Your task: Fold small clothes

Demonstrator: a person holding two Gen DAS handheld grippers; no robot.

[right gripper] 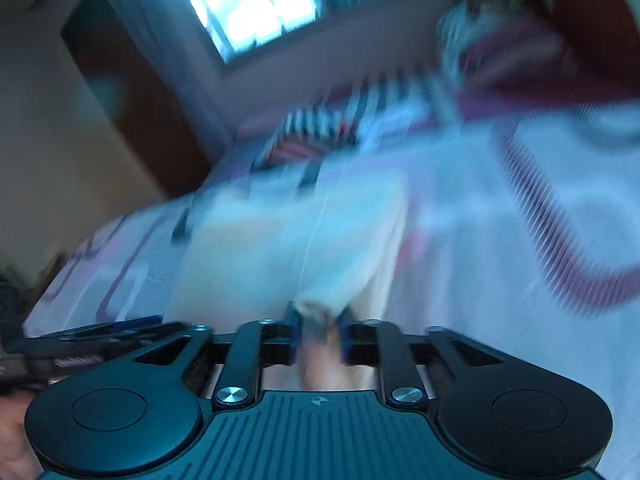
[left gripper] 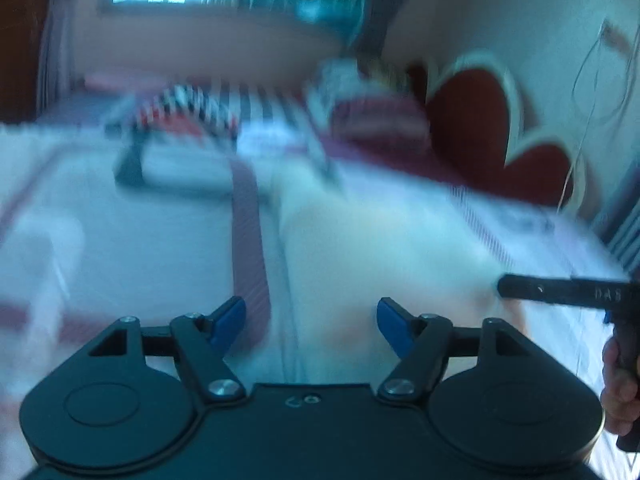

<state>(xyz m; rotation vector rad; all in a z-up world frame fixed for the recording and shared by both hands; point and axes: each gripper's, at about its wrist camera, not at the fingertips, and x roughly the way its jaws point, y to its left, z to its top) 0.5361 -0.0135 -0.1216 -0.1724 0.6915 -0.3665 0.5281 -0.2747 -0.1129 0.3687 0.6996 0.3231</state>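
Both views are motion-blurred. A pale cream garment (left gripper: pixel 384 248) lies on the white bedspread (left gripper: pixel 140 240) with maroon striped bands. My left gripper (left gripper: pixel 311 326) is open and empty, its blue pads apart, just short of the garment's near edge. My right gripper (right gripper: pixel 319 326) is shut on a bunched edge of the same cream garment (right gripper: pixel 288 248), which stretches away from the jaws. The right gripper's black finger (left gripper: pixel 560 290) shows at the right edge of the left wrist view, at the garment's right side.
A black-and-white striped garment with red (left gripper: pixel 200 114) lies further back on the bed. A maroon pillow or cloth pile (left gripper: pixel 380 120) sits by the red heart-shaped headboard (left gripper: pixel 476 120). A window (right gripper: pixel 256 4) and a dark door (right gripper: pixel 132 92) are behind.
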